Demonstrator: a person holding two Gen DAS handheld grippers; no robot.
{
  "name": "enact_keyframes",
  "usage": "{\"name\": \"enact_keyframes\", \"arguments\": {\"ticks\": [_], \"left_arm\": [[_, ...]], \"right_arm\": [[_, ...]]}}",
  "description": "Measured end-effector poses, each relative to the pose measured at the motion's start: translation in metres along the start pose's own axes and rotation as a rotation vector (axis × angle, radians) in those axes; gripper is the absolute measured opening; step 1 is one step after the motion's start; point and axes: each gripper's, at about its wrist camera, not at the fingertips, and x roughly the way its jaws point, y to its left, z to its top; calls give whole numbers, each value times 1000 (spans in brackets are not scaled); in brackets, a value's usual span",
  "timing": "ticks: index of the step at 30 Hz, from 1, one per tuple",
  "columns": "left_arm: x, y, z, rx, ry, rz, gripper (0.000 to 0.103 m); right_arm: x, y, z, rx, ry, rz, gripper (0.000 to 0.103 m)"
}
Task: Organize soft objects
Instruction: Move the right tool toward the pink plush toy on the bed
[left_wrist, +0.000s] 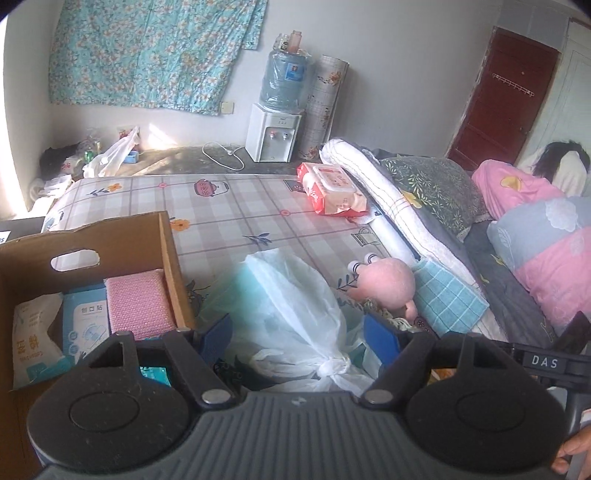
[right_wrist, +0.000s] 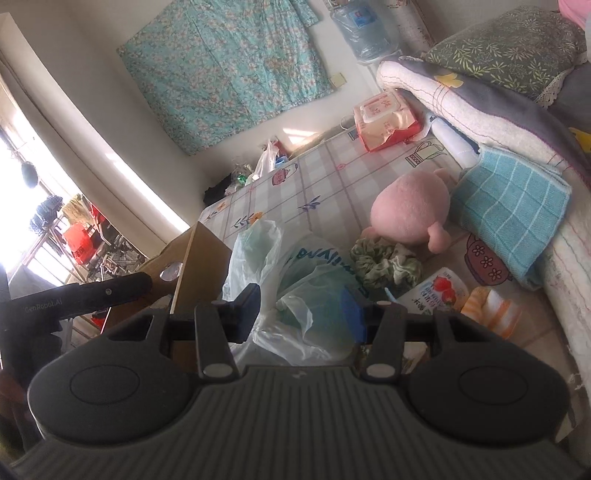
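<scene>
honestly, left claw (left_wrist: 295, 332) spread wide, gripping nothing | right claw (right_wrist: 301, 308) half open, can't tell if it pinches the plastic bag (right_wrist: 295, 295) | bag on bed at box's (left_wrist: 170, 251) 3 o'clock | risk: slippery film slides out, or snags box wall

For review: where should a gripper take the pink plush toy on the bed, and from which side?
Probably the small limb on the pink plush toy that sticks out toward the green scrunchie, coming from above on the near side. The round body looks too wide for the jaws, and the folded blue cloth crowds its far side.
</scene>
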Motion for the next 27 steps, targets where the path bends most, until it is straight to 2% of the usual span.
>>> {"name": "enact_keyframes", "arguments": {"ticks": [5,9,15,21,23,27], "left_arm": [[39,-28,10,64,39,-13,79],[68,-51,16,134,65,-4,79],[101,-72,23,207,100,-12,79],[119,-86,26,294,111,-15,78],[125,-89,26,324,123,-16,78],[135,-92,25,360,137,-14,78]], "right_arm": [[23,-33,32,-33,63,-77,48],[60,-61,55,-17,172,-129,48],[108,-84,72,-16,265,-158,47],[141,-101,75,-14,322,-166,35],[146,-104,74,-2,335,-150,25],[147,-106,75,-4,333,-134,14]]}}
